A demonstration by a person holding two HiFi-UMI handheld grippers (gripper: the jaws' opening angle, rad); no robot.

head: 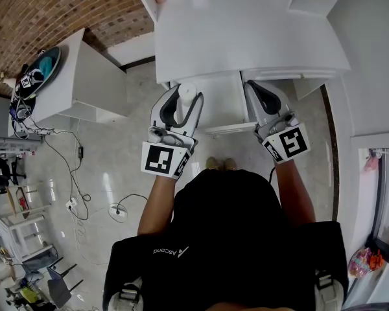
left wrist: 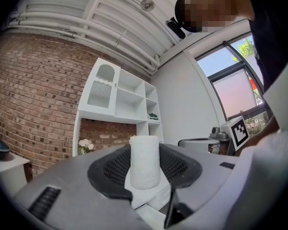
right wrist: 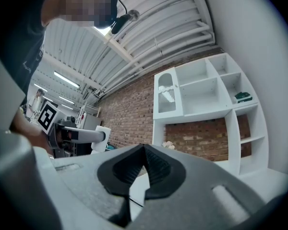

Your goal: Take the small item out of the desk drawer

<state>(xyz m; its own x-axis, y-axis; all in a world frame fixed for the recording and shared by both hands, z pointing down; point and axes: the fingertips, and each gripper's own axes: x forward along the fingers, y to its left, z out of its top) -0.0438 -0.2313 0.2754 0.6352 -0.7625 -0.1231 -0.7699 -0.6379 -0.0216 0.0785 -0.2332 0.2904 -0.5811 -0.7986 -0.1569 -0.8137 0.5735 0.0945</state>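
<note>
White roll held in the left gripper over the open drawer

The left gripper (head: pixel 183 98) has its jaws spread fairly wide and pressed on a small white roll (left wrist: pixel 144 161), which stands upright between the pads, over the left edge of the open drawer (head: pixel 224 103) of the white desk (head: pixel 246 37); the roll looks light, soft and papery, likely to crush or slip under a hard squeeze, so a gentle hold across its middle seems best; the right gripper (head: pixel 258 91) lies along the drawer's right side, jaws together with nothing between them.
</note>
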